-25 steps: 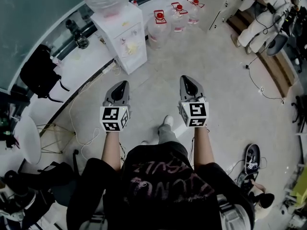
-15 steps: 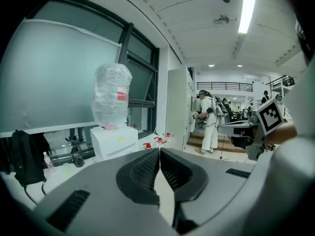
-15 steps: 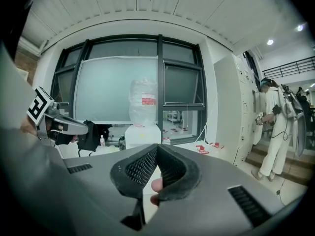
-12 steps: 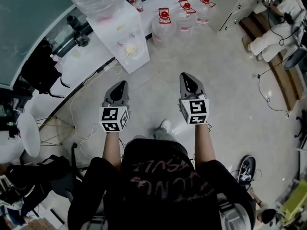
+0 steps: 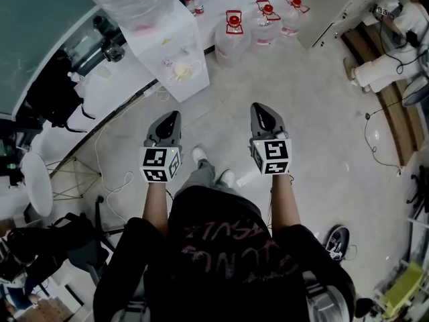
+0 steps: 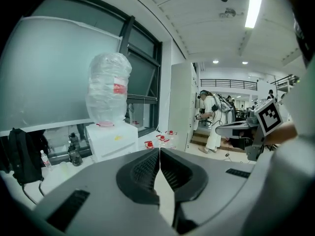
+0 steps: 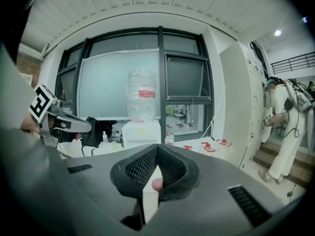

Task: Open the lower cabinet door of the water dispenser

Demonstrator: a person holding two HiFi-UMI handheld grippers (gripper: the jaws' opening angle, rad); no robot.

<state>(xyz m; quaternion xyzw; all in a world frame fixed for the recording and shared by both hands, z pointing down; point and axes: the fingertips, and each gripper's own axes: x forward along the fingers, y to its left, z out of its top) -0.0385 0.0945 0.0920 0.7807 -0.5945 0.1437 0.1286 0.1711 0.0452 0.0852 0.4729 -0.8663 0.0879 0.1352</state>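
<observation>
in the head view, held the left gripper (image 5: 172, 116) and right gripper (image 5: 263, 107) side by side above the floor, well apart from the white water dispenser (image 5: 175, 59) at upper left. in the left gripper view, showed jaws pressed together on nothing, water dispenser ahead to the left. in the right gripper view, showed jaws likewise together and empty, water dispenser straight beyond the tips.

Readable text: none found.
Pink lettering (image 5: 228, 237) on my black shirt (image 5: 201, 277) shows upside down and blurred; the red label (image 7: 143, 93) on the clear plastic water bottle (image 7: 142, 108) is too small to read.
</observation>
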